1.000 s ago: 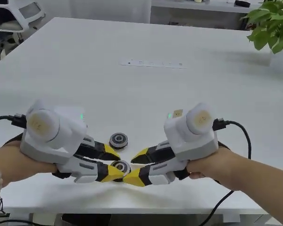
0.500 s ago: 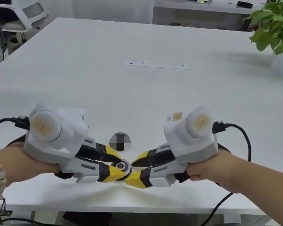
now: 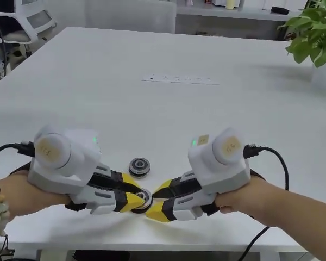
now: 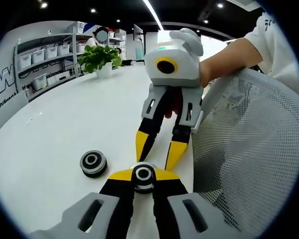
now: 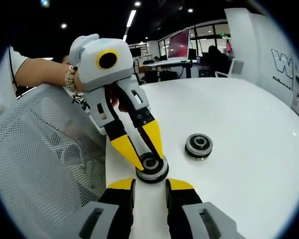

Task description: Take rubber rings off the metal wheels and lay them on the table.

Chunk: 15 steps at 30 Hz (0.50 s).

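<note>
A metal wheel with a black rubber ring [image 3: 143, 196] [image 4: 143, 177] [image 5: 152, 168] sits near the table's front edge, and my left gripper [image 3: 136, 199] [image 4: 143, 174] is shut on it from the left. My right gripper [image 3: 159, 200] [image 5: 150, 185] faces it tip to tip, open, its yellow fingertips [image 4: 176, 152] just short of the wheel with nothing between them. A second ringed wheel [image 3: 139, 166] [image 4: 93, 163] [image 5: 199, 145] lies flat on the table a little farther back, apart from both grippers.
The white table [image 3: 168, 114] runs far back, with a flat power strip [image 3: 179, 79] near its middle. A potted plant [image 3: 315, 32] stands at the back right. A grey mesh chair [image 4: 249, 149] [image 5: 45, 149] sits close behind the front edge.
The head camera has shifted a little. Both grippers stay tip to tip at the held wheel, and the right jaws look slightly narrower. The loose wheel has not moved.
</note>
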Each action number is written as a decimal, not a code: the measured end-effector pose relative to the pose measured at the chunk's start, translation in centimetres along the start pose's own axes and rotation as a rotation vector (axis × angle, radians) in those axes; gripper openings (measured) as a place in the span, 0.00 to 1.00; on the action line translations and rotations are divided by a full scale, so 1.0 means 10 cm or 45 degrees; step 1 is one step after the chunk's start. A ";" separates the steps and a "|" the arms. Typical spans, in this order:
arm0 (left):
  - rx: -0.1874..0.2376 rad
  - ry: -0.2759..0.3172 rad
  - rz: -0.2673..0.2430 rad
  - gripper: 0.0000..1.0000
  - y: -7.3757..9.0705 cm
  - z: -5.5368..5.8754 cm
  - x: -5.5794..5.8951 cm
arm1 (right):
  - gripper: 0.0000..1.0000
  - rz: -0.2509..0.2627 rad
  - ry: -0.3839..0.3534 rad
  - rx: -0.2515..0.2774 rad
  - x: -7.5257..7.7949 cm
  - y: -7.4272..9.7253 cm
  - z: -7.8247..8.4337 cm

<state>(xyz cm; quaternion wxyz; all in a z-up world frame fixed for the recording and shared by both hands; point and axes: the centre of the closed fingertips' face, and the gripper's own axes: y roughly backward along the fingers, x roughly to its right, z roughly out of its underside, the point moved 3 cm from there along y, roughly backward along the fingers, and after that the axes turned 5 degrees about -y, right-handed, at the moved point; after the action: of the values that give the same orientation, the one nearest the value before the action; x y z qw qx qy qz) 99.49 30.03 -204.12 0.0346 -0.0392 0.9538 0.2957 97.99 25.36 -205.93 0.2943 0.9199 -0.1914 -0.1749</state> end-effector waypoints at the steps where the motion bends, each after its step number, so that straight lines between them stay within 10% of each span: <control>1: -0.002 -0.014 -0.001 0.08 0.01 0.00 0.01 | 0.22 0.002 -0.001 0.000 0.00 0.00 0.00; 15: 0.000 -0.025 -0.009 0.08 0.01 0.00 0.01 | 0.18 0.012 0.026 0.023 0.01 -0.01 -0.03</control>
<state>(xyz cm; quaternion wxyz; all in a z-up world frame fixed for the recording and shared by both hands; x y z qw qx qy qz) 99.35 30.12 -204.10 0.0451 -0.0397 0.9533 0.2961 98.25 25.53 -205.80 0.2888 0.9233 -0.1943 -0.1625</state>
